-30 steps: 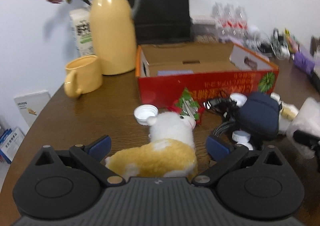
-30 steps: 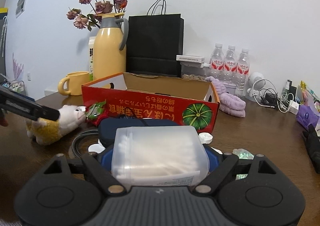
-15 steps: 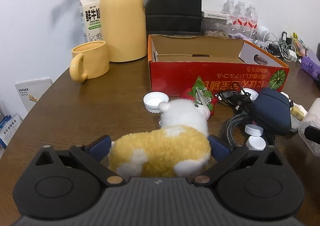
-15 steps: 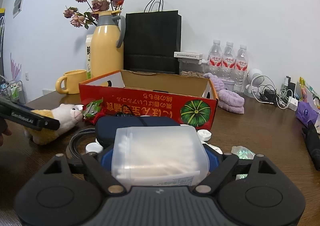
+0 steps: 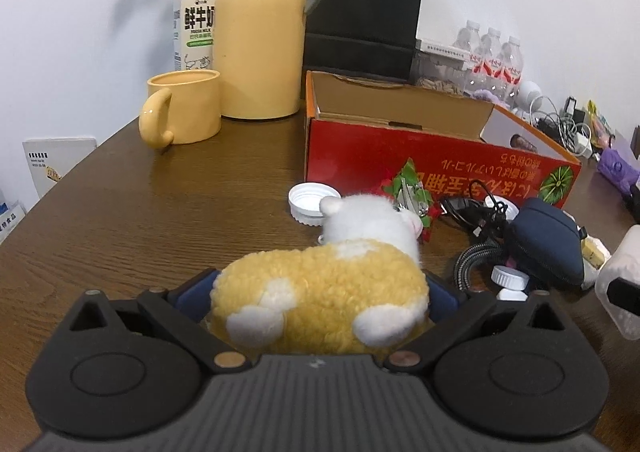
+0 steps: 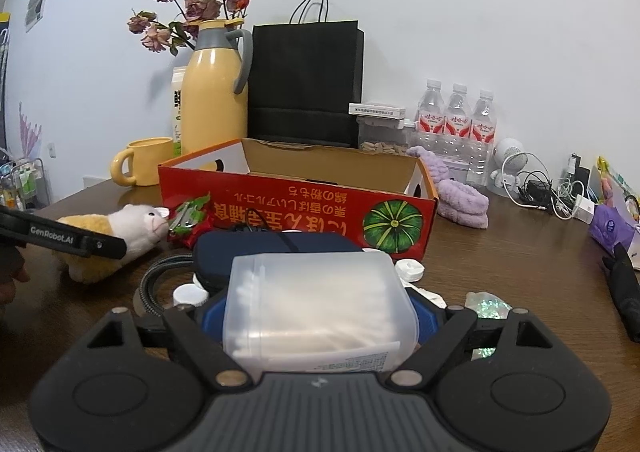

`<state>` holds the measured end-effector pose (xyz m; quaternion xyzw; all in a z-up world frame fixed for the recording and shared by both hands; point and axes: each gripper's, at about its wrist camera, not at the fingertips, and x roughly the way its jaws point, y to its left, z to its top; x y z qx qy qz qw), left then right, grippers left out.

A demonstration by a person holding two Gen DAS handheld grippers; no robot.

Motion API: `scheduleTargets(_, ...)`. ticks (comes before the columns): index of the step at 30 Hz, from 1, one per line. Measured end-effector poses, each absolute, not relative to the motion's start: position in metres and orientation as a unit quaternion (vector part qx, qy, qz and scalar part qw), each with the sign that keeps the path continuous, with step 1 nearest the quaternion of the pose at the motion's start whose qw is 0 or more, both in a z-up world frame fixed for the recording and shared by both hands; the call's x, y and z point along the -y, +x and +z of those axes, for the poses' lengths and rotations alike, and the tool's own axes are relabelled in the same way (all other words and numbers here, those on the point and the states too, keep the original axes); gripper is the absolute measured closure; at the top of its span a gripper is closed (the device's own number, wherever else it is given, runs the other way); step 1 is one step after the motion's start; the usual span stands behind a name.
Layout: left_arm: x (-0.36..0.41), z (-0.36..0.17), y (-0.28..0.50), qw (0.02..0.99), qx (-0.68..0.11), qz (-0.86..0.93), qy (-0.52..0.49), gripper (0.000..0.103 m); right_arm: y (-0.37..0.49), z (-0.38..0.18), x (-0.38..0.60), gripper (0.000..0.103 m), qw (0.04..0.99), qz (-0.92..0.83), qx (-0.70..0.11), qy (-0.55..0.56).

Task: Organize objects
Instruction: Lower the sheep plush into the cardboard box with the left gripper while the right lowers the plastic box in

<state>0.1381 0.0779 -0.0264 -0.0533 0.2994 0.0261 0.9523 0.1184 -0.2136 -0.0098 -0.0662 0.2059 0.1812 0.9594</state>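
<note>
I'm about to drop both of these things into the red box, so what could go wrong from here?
1. The plush toy is soft, and the left tongs flank only its rear; it could sag or slip out.
2. The toy's nose sits against the red-and-green packet, which may drag along.
3. The right tongs grip the clear swab box; bottle caps and a dark pouch lie between it and the red box.
</note>
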Motion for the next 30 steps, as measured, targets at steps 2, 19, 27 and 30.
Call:
scheduleTargets(2,-0.078,-0.025,0.134,0.953,-0.294,0.036,-0.058,0.004,0.115,-0.009,0.211,0.018,0.960,0.185,-0.200,-0.069)
scheduleTargets(19,-0.049,0.061,0.127,0.986,-0.146,0.043,-0.068,0.006,0.140,0.054,0.196,0.018,0.967,0.222,-0.122,-0.038)
scheduleTargets(27,-0.019,0.082,0.205,0.986,-0.147,0.056,-0.062,0.006,0.234,0.076,0.190,0.018,0.973,0.173,-0.149,-0.032)
scheduleTargets(30,-0.010,0.076,0.240,0.983,-0.157,0.067,-0.061,0.006,0.275,0.068,0.181,0.018,0.973,0.146,-0.177,-0.025)
